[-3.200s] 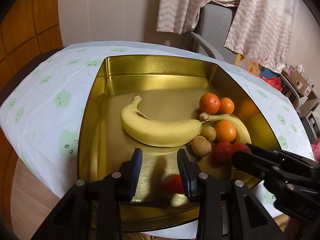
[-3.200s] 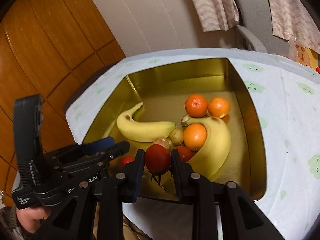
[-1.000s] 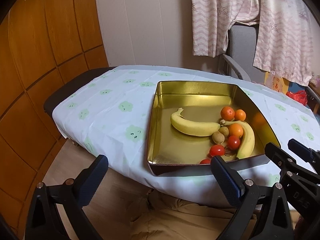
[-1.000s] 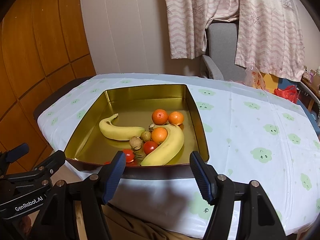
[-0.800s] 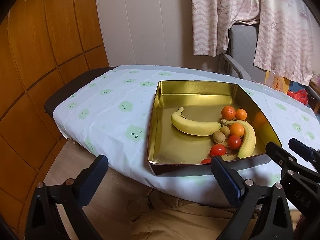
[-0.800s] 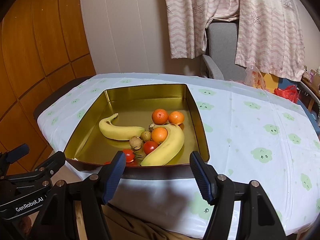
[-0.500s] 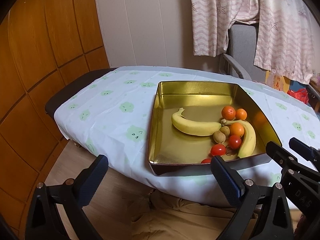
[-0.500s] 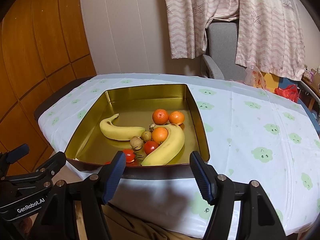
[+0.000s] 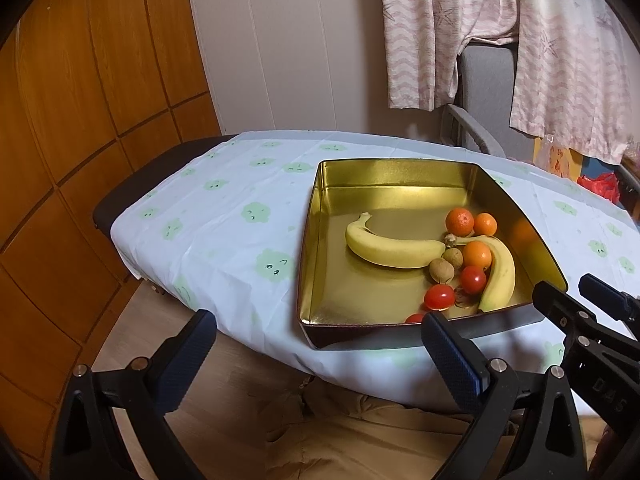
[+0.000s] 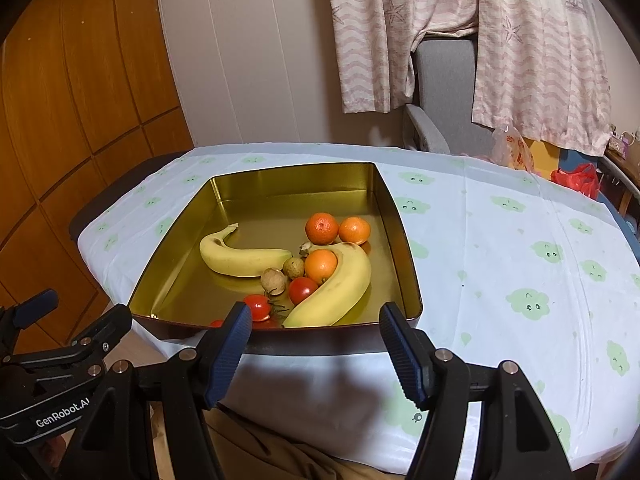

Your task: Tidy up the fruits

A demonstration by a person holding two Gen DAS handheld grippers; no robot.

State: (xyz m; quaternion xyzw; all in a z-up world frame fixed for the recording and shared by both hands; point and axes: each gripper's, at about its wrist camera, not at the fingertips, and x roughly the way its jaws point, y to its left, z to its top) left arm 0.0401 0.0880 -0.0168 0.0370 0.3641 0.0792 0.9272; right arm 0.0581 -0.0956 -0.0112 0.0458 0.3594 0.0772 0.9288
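While fruit sits in tray (image 10: pixel 400 240), L gripper (image 9: pixel 316 344) & R gripper (image 10: pixel 316 340) hover wide apart, empty.

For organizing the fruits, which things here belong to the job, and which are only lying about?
Belong to the job:
gold tray
two bananas
three oranges
tomatoes
two small brown fruits

Only lying about:
tablecloth
grey chair
hanging clothes

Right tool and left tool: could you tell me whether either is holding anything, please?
Nothing is held. The right tool and left tool are both open, back from the gold tray of fruit.
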